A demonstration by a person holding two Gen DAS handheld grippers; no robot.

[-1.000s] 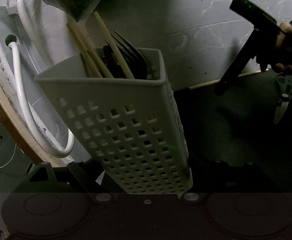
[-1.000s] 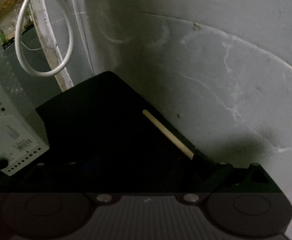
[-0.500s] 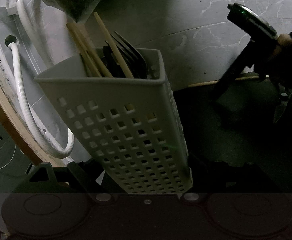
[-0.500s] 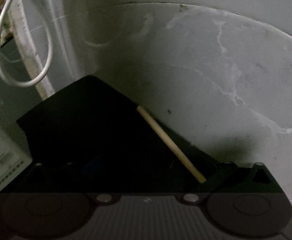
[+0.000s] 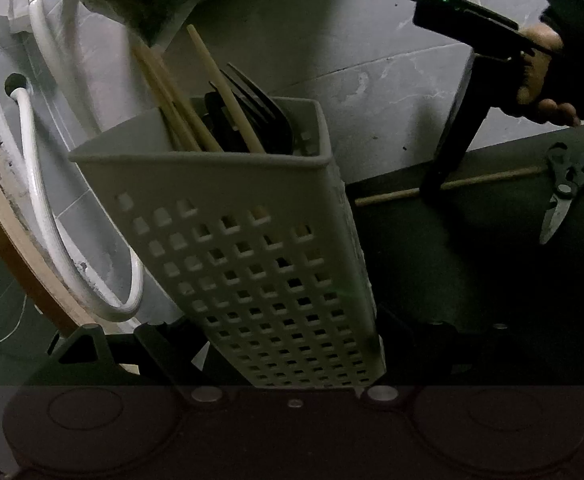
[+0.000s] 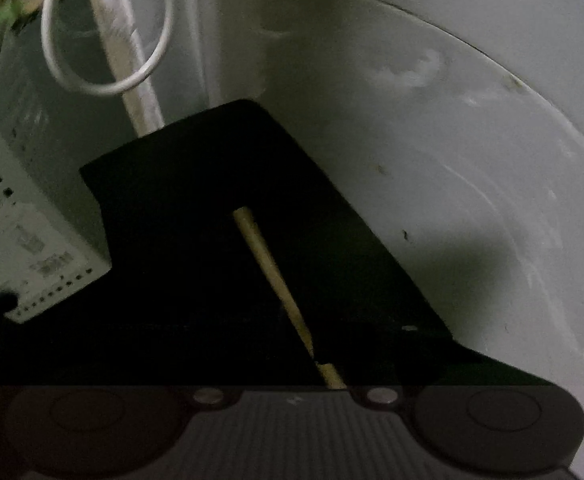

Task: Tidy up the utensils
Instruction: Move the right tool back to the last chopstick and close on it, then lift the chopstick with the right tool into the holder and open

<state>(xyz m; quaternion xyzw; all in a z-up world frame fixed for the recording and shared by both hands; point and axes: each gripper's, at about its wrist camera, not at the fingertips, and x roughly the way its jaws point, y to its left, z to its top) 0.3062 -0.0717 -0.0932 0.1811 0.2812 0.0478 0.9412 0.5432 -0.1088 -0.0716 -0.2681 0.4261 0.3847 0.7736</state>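
Dim scene. Grey marble floor (image 5: 372,20) fills the far background beyond both grippers. Dark mat (image 5: 472,272) lies under and ahead of the right gripper, spreading right of the left gripper. White perforated utensil caddy (image 5: 252,248) sits between the left gripper's (image 5: 292,360) fingers, tilted, open top pointing away; pads pressed on its sides, so the left is clamped on the caddy. Inside it, sticking out past the rim: several wooden chopsticks (image 5: 168,96) and dark forks (image 5: 260,104). White hose (image 5: 52,220) loops left of the left gripper along a curved wall edge.

Right gripper (image 5: 432,192), held by a person's hand (image 5: 540,68) in a dark sleeve, points steeply down at the mat, far right of the caddy. Its jaws have just been closing and now pinch a single wooden chopstick (image 6: 276,280); in the right wrist view the stick runs from between the fingertips forward and left across the mat. Scissors (image 5: 564,192) lie on the mat just right of that gripper, near the chopstick's far end, blades toward the camera.
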